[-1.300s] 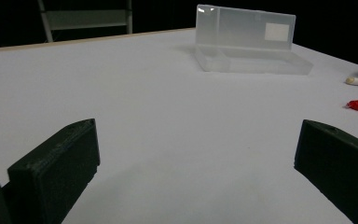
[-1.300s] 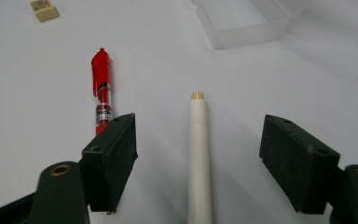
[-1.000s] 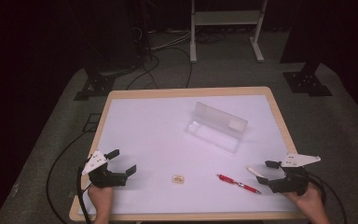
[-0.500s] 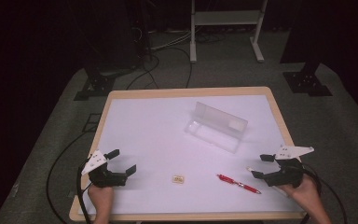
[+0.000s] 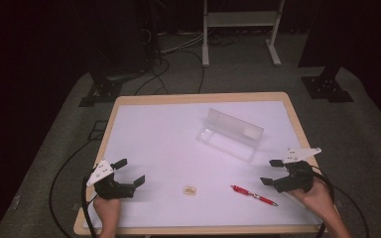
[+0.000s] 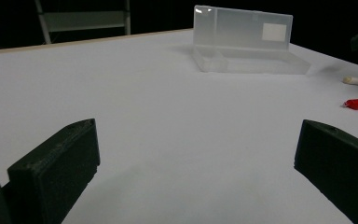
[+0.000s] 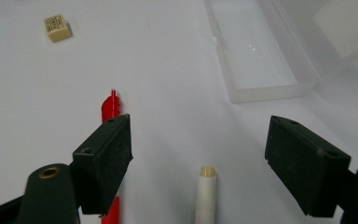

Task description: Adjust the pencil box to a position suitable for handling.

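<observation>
A clear plastic case (image 5: 230, 136) lies open at the table's middle right, its lid standing up behind it. A red pen (image 5: 253, 195) lies near the front edge, with a small beige block (image 5: 189, 190) to its left. My right gripper (image 5: 271, 172) hovers open just right of the pen. In the right gripper view the open gripper (image 7: 200, 140) straddles a white stick (image 7: 206, 196), with the pen (image 7: 110, 107) by the left jaw and the case (image 7: 261, 60) ahead. My left gripper (image 5: 129, 172) is open at the front left, holding nothing; its view shows the case (image 6: 247, 46).
The table's wooden rim (image 5: 198, 97) frames the white top. Black stands and cables lie on the floor behind the table. A white shelf frame (image 5: 240, 20) stands further back. Bare white surface stretches between the left gripper and the case.
My right gripper has shifted a little left and away from the front edge, closer to the pen. The left gripper has stayed put.
</observation>
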`<state>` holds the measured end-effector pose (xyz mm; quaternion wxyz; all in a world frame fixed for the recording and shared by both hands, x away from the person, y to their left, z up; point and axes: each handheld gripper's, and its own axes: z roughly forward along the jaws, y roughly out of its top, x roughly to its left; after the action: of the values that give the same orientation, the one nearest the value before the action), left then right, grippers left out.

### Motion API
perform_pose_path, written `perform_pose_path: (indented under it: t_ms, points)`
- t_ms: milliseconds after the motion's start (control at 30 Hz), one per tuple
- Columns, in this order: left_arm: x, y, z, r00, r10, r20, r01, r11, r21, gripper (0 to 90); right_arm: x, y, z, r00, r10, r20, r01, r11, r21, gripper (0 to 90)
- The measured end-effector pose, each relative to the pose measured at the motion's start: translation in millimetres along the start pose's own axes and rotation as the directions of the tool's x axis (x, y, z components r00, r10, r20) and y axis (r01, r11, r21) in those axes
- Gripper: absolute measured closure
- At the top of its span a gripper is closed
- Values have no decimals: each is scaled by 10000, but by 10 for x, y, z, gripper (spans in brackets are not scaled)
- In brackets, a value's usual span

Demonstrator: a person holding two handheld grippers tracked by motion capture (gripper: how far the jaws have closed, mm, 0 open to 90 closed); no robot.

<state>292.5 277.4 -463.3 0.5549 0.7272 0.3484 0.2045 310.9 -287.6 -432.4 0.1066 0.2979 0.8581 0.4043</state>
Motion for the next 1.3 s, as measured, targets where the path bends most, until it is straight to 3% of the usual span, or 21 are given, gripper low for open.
perform_pose_path:
  t_ms: [333,1300]
  points:
    - [-2,-1,0,10000,-2,-5,2,10000,-8,0,-12,190,47,9996,-137,-249,135,9999,-102,212]
    - [4,-1,-4,10000,-23,-6,23,10000,-35,0,7,679,376,9934,-1000,-562,1031,9932,545,191]
